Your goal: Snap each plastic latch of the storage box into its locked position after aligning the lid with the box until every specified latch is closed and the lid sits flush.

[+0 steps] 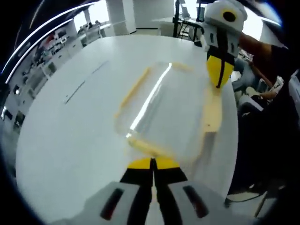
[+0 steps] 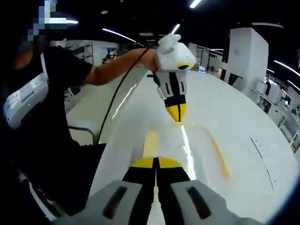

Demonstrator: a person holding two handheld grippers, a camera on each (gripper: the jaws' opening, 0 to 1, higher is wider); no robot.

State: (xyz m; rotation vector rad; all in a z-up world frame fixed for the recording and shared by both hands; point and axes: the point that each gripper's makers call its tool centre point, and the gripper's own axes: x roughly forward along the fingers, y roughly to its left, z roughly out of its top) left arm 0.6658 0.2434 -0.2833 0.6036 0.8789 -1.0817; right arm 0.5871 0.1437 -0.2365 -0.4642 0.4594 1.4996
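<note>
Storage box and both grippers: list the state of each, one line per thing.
storage box: clear, resting on the white table, lid on.
yellow latches: too blurred to tell whether they are snapped shut.
left gripper: jaws together, tips at the box's near edge.
right gripper: jaws together, tips at the box's side by a yellow latch.

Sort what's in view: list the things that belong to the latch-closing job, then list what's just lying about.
Job:
- storage box with its clear lid
- yellow latches
- left tool, closed at the box's near end
- right tool, closed at the far end

Not part of it:
- white table
- dark line marks on the table
- shelving in the background
</note>
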